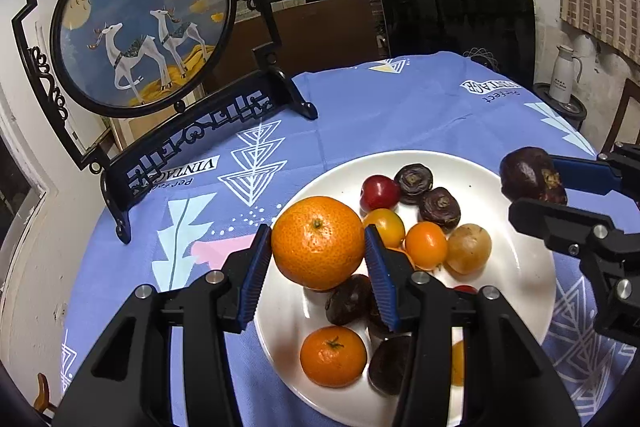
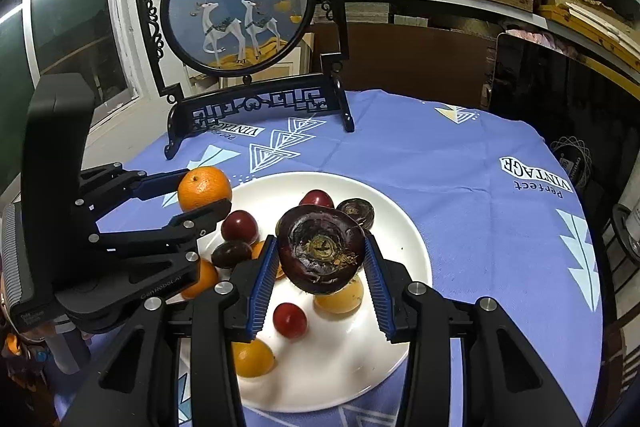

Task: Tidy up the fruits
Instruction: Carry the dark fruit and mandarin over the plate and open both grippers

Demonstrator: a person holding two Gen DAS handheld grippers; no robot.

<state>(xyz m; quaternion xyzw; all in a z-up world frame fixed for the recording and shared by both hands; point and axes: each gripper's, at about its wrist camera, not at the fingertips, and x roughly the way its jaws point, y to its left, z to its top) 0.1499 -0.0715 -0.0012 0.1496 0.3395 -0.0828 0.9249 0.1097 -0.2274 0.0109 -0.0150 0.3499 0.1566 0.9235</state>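
- Table (image 1: 400, 115): covered by blue printed cloth, carrying all items listed below.
- Decorative screen (image 1: 140, 23): round deer panel in black frame, standing upright on the cloth at 10 o'clock from the plate, well apart from it.
- White plate (image 1: 516, 267): resting flat on the cloth, holding the loose fruit.
- Left hand-held gripper (image 1: 318, 247): closed around the large orange (image 1: 318, 241), blue pads touching both sides of the fruit. Orange raised over the plate's rim at 9 o'clock, as confirmed in the right wrist view.
- Right hand-held gripper (image 2: 320, 255): clamped on a dark purple fruit (image 2: 320, 251), pads pressed against both sides, stem end facing the camera. Fruit held above the plate, near centre in the right wrist view; seen at 2 o'clock past the rim in the left wrist view.
- Small orange (image 1: 333, 355): lying on the plate near 7 o'clock, just beside a dark fruit (image 1: 388, 363).
- Tan round fruit (image 1: 469, 248): on the plate near centre, touching a small orange-yellow fruit (image 1: 426, 245).
- Two dark purple fruits (image 1: 414, 183): at 12 o'clock on the plate, side by side, stem ends up.
- Red plum-like fruit (image 1: 378, 193): at 11 o'clock on the plate, touching the nearer dark purple fruit.
- Further fruit partly hidden behind the left gripper fingers; kind not determinable.
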